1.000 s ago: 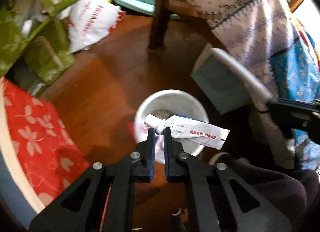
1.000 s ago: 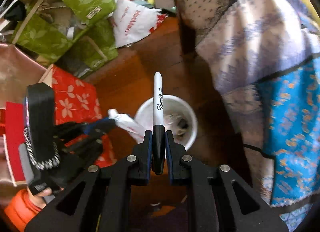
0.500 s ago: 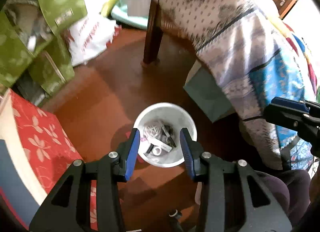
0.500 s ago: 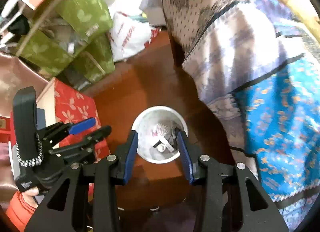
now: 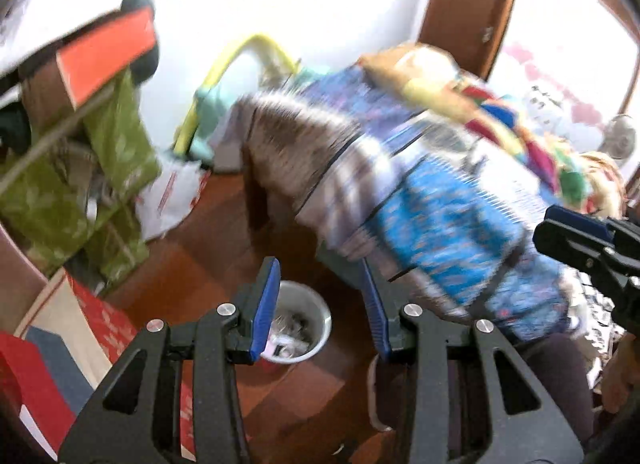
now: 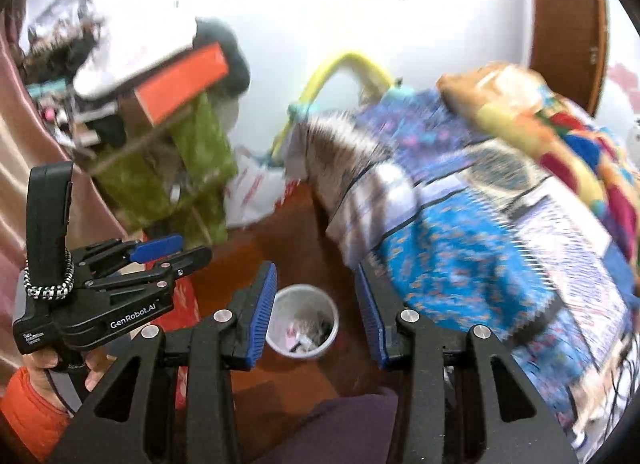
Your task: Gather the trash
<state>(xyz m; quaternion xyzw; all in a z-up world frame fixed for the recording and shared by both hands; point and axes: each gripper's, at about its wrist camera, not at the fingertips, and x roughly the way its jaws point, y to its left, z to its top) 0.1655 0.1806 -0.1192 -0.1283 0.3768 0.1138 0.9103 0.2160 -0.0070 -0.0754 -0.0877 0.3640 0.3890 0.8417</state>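
A white round trash bin [image 5: 301, 324] stands on the brown wood floor and holds several scraps of trash. It also shows in the right wrist view [image 6: 303, 322]. My left gripper [image 5: 318, 306] is open and empty, well above the bin. My right gripper [image 6: 316, 314] is open and empty too, also high above the bin. The left gripper's body shows in the right wrist view [image 6: 108, 300], held in a hand with an orange sleeve. The right gripper's tip shows at the right edge of the left wrist view [image 5: 588, 240].
A table draped in a blue and white patterned cloth [image 5: 432, 215] stands right of the bin. Green leaf-print bags [image 5: 80, 191] and a white plastic bag [image 5: 172, 195] lie at the left. A red floral box [image 5: 104, 328] sits at lower left.
Both grippers opened; the tube and the marker went into the bin. Both then lifted up and tilted back, so the bin looks smaller and the wall and door came into view.
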